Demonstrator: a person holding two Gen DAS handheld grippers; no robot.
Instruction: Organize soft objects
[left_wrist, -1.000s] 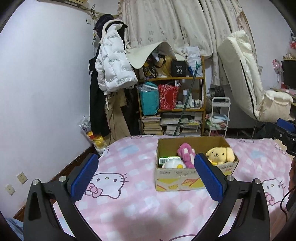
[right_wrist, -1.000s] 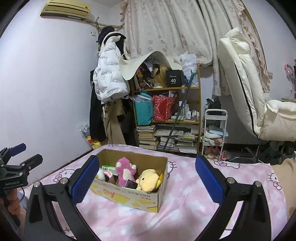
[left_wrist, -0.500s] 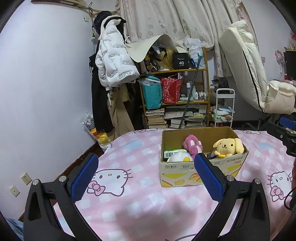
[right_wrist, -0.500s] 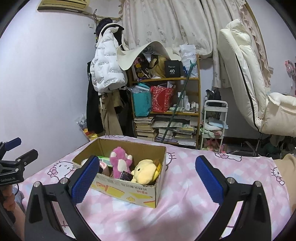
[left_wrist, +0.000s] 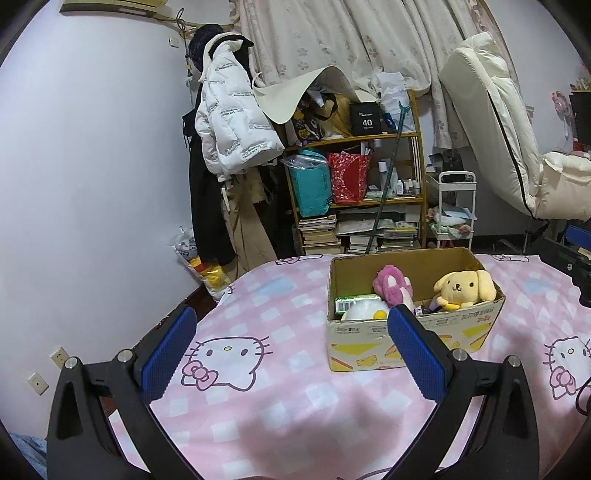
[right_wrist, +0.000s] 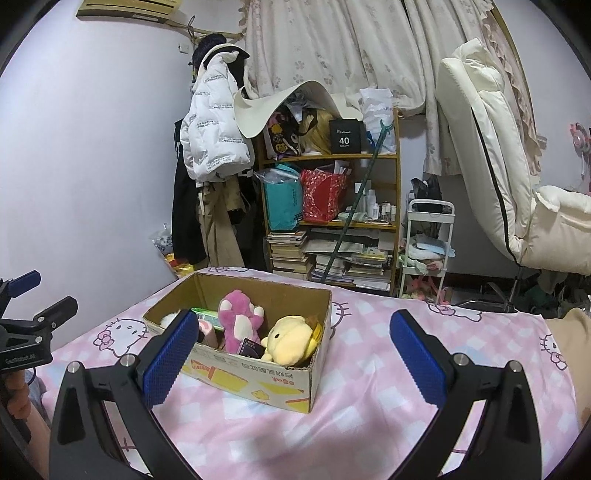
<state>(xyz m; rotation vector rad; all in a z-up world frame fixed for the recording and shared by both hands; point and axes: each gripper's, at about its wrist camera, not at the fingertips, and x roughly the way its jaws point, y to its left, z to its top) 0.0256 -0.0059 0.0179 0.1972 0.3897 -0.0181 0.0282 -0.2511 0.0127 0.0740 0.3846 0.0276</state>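
**Soft toys in the box: approach with both tongs spread**

The soft toys sit inside an open cardboard box on the pink patterned bedcover. I see a pink plush upright near the middle, a yellow plush dog at the end nearer my right side, and a white plush with a yellow spot at the other end. A green packet and a small dark packet lie among them. No toy lies on the bedcover within view.

This layout fits two stages: the toys gathered and waiting to be taken out, or the toys already put away in the box. I cannot tell which from here, so I commit to no pick or release.

The left gripper is spread wide and holds nothing; it hangs above the bedcover short of the box. The right gripper is likewise spread and empty, with its left pad overlapping the box's near corner in view.

If I go in, I judge these points matter:
- Keep both tongs level and clear of the box wall; thin cardboard would slide on the soft bedcover.
- Enter from above, not through the side.
- Close on a plush body, not an ear or a limb.
- Keep the two grippers well apart.
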